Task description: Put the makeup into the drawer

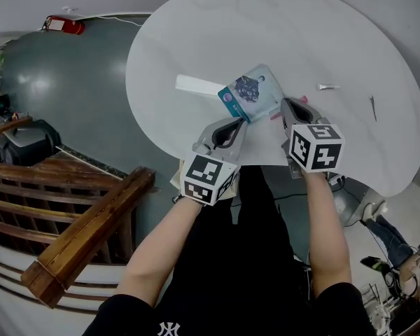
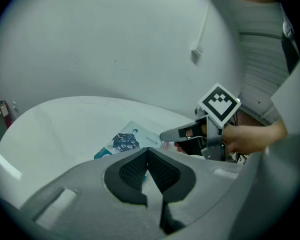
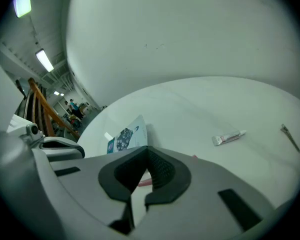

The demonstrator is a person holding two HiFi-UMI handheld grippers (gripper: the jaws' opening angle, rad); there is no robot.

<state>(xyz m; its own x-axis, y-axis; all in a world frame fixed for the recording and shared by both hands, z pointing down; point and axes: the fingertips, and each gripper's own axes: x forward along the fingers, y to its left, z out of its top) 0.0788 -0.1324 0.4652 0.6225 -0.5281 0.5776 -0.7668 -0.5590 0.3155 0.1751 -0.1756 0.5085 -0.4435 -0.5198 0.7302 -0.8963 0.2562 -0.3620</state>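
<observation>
While hovering over the near rim of the table point(image 1: 196, 33), holding the left hand-held gripper point(image 1: 234, 124) shut and empty, pads meeting tip to tip, just short of the near corner of the makeup packet point(image 1: 250, 93) and not touching it. Clamping the right hand-held gripper point(image 1: 286, 104) fully closed as well, apparently on the packet's near right corner, with the thin card edge hard to follow between the pads. Lying ahead and to the left of that right hand-held gripper, tilting up off the table on the gripped side, blue border toward the left. Running its long axis on a slant, from near left to far right in the head view, so crossing in front of both hands rather than pointing at either. Sitting nearer the right hand, then, with the left free for the drawer. Showing a small pink bit point(image 1: 274, 116) just under the gripped corner. Lying farther out and well apart: a white strip point(image 1: 196, 85) beyond the packet's left end, a small tube point(image 1: 328, 87) to the right, a thin dark tool point(image 1: 373, 107) past that. Showing no drawer in any view; likely needing a carry off the table, keeping the card level against slipping from so small a bite.
</observation>
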